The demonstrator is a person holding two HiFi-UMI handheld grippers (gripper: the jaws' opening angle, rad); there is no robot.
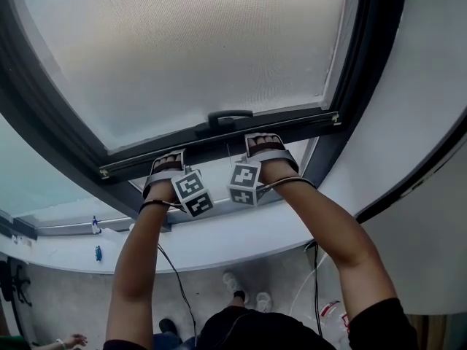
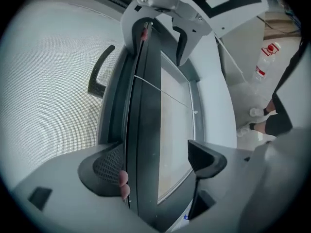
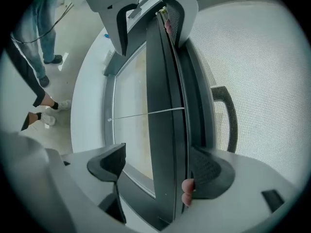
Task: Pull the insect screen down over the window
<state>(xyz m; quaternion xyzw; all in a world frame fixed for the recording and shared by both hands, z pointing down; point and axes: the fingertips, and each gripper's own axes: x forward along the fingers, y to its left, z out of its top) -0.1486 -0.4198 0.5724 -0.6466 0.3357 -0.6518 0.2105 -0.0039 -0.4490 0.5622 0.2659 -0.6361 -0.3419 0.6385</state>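
Note:
The insect screen (image 1: 197, 46), pale mesh, covers most of the window, and its dark bottom bar (image 1: 219, 138) carries a black handle (image 1: 230, 117). My left gripper (image 1: 166, 168) and right gripper (image 1: 264, 146) sit on that bar either side of the handle. In the left gripper view the left gripper (image 2: 155, 161) straddles the bar (image 2: 146, 130), open: one pad touches it and the other stands apart. The right gripper (image 3: 158, 166) straddles the bar (image 3: 165, 106) the same way, open. The handle (image 2: 99, 74) (image 3: 228, 115) lies between them.
A white windowsill (image 1: 241, 239) curves below the frame, with small blue items (image 1: 98, 252) on it. A thin cord (image 3: 146, 113) crosses the glass under the bar. Cables (image 1: 175, 275) and a bottle (image 2: 265, 59) are on the floor. A person (image 3: 43, 28) stands nearby.

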